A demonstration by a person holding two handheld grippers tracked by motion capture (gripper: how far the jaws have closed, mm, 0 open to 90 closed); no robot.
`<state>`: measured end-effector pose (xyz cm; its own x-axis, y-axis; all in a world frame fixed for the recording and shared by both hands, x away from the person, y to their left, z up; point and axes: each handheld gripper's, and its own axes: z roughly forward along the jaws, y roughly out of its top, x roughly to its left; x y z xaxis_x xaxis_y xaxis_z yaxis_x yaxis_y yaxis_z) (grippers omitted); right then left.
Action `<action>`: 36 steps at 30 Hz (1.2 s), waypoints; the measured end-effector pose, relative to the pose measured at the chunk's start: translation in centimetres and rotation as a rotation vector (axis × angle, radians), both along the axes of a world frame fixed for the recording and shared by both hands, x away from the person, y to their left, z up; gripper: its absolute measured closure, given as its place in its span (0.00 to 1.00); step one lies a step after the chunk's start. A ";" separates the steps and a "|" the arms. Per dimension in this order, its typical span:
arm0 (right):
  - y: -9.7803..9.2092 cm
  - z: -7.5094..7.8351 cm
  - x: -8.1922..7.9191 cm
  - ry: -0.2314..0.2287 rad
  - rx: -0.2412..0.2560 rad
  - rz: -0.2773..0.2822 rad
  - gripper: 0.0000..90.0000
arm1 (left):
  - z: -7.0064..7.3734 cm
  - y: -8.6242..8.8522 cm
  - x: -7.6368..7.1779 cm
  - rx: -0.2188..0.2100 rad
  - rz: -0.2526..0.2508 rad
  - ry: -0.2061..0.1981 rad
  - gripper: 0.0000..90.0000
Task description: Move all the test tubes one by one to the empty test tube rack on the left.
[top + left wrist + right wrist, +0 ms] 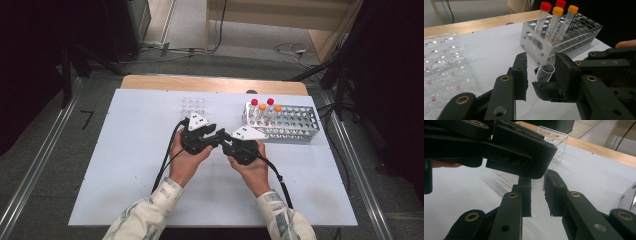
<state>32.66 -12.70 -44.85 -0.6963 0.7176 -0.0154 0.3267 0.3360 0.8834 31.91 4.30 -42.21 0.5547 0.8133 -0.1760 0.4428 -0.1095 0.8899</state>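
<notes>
A clear uncapped tube stands between the jaws of my left gripper, which is open, its pads apart from the glass. My right gripper is shut on the lower part of the tube, which shows as a pale blur in its narrow gap. In the high view the left gripper and the right gripper meet nose to nose at the table's middle. Behind them a metal rack holds two red-capped and two orange-capped tubes.
A clear plastic well plate lies at the back centre, left of the rack; it appears again beside my left jaw. White table sheet spreads wide on both sides. A wooden edge runs along the far side.
</notes>
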 end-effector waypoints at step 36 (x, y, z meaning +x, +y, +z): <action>-0.3 -0.3 -0.1 0.036 0.019 0.009 0.44 | 2.0 1.9 1.3 -0.035 0.071 -0.029 0.86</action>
<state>32.56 -12.96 -45.20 -0.7023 0.7115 0.0231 0.3553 0.3223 0.8774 33.22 6.22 -40.21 0.5010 0.8444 -0.1898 0.4225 -0.0472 0.9051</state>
